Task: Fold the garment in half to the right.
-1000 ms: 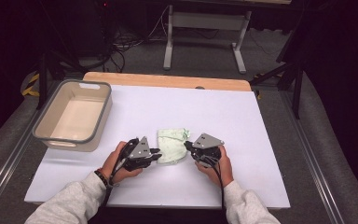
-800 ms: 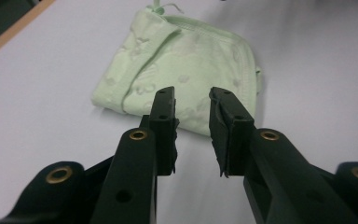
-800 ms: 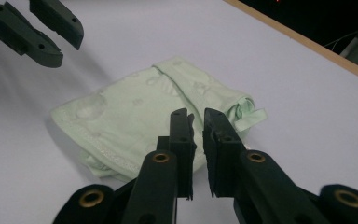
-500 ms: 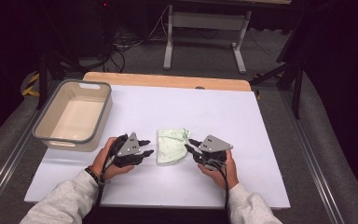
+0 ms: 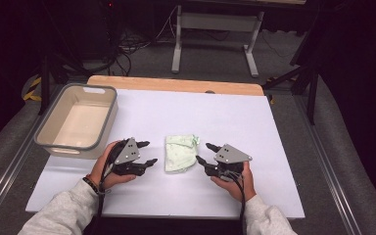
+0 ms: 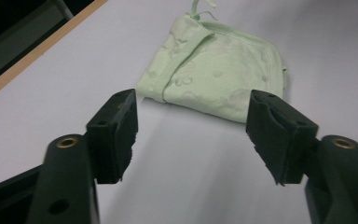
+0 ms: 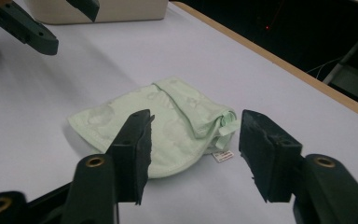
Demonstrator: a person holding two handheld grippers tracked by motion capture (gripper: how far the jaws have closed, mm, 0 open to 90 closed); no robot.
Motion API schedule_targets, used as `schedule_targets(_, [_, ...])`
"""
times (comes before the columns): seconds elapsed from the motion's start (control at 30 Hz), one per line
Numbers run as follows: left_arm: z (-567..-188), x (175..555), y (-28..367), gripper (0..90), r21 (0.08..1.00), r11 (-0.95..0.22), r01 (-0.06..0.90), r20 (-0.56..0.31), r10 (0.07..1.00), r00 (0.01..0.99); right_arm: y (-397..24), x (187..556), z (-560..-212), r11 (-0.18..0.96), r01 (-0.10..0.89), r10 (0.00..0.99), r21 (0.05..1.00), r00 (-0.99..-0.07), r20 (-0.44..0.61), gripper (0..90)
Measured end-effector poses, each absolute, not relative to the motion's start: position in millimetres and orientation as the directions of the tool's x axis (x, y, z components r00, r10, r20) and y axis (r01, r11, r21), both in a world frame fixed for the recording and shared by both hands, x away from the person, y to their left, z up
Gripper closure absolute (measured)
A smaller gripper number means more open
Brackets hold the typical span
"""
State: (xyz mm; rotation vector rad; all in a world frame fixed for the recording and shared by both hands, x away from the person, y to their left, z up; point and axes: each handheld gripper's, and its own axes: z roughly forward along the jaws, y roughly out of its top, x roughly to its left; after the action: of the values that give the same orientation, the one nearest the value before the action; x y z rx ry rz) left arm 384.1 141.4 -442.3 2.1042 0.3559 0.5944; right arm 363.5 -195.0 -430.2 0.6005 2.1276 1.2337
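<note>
The folded pale-green cloth [image 5: 180, 153] lies flat on the white table [image 5: 274, 127], near the front edge, with the left gripper [image 5: 146, 153] at its nine o'clock and the right gripper [image 5: 206, 152] at its three o'clock. Both sets of jaws stand wide and have just been opening, with nothing between them; each has let go and sits a little clear of the fabric.

From where I'm standing the fold looks finished, so the step in hand seems to be backing off without spoiling it. I'd lift both tools up and away rather than drag them across the table, since a pad catching the hem would pull the layers apart (the loose tie and label at the corner [image 7: 223, 140] look the likeliest to snag).

If the cloth is bound for the grey bin [image 5: 58, 145] out at ten o'clock, I'd pinch through all layers at the thick folded edge, both sides together, and carry it level.
</note>
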Motion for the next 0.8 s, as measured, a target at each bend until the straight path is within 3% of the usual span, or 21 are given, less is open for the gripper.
schedule_targets(0.3, [-443.5,377.0,146.5,19.3,0.848,-0.529,0.024,0.276,0.481,0.832,-200.6,356.8,-432.1,0.462,0.07,0.662,0.884,-0.691,-0.29,28.1])
schedule_targets(0.8, [-448.6,364.8,161.2,11.9,0.881,-0.472,0.03,0.252,0.522,0.815,-213.5,342.7,-434.4,0.455,0.058,0.683,0.889,-0.663,-0.307,19.8])
